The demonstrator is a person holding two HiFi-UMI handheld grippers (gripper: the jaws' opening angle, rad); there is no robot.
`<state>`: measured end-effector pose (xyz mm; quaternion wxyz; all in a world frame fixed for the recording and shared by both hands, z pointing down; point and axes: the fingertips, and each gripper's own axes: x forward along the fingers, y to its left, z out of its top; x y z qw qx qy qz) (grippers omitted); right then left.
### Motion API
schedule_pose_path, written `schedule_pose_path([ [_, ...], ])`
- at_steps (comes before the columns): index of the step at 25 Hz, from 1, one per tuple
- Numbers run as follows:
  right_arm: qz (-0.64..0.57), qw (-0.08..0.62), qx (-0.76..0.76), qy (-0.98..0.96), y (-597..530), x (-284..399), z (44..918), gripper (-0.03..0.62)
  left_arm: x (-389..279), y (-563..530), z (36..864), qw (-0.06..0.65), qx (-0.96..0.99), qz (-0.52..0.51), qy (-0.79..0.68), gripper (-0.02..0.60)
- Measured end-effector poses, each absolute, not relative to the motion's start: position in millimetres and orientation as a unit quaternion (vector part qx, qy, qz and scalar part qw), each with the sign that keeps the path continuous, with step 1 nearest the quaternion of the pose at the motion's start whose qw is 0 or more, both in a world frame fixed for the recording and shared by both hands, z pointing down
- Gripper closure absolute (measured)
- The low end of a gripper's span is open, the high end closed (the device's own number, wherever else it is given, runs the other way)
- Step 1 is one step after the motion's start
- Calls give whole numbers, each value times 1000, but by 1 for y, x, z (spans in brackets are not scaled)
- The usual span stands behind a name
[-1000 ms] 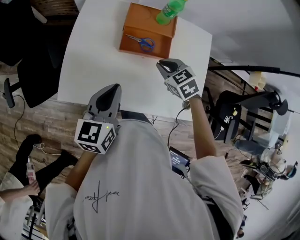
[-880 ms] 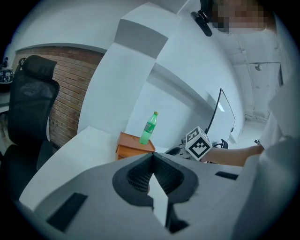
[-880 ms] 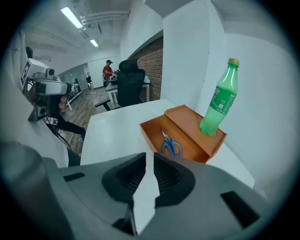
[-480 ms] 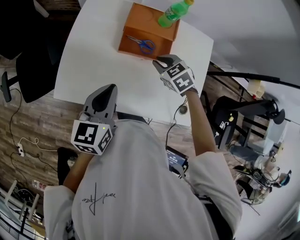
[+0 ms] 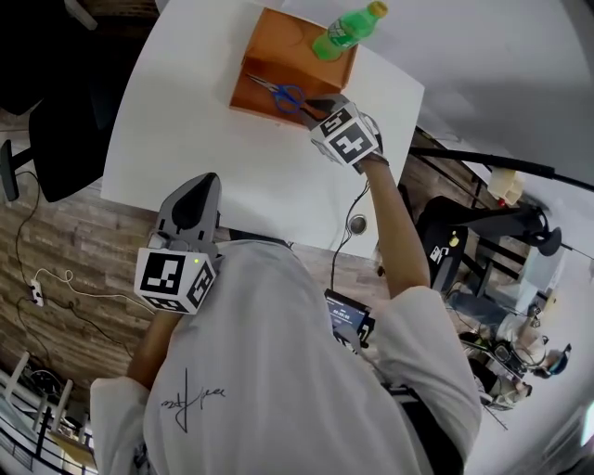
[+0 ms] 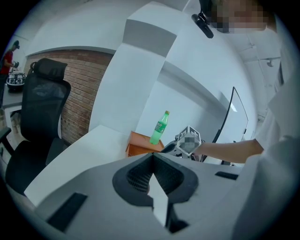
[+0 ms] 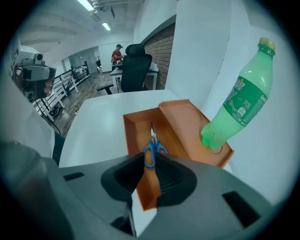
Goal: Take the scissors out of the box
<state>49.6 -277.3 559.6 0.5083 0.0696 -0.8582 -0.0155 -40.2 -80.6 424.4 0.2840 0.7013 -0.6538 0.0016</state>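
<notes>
Setting: white tabletop point(image 5: 186, 130) in an open office, with wood flooring below its near edge.
Left gripper point(image 5: 201, 183): lower left of the head view, over the near tabletop edge and well apart from the box point(image 5: 283, 42). Fingers pressed together, nothing between them.
Right gripper point(image 5: 314, 105): upper centre, tips at the near wall of the box. Fingers spread, having just been opening. The blue handle loops show in the gap at the tips and are not pinched.
Scissors point(image 5: 278, 91): lying flat inside the near compartment, handles toward the right gripper, blades pointing to the upper left.
Bottle point(image 5: 345, 28): green, standing on the far half of the box.
Done (judged): approach to the handles.
Remaining (judged): pinch the handles, lift clear of the box wall, set down on the tabletop.
</notes>
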Motion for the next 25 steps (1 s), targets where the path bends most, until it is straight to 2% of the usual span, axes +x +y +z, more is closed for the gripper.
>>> schedule_pose_path([
  [25, 6, 574, 24, -819, -300, 25, 621, 480, -44, -91, 427, 284, 697, 19, -659, 574],
])
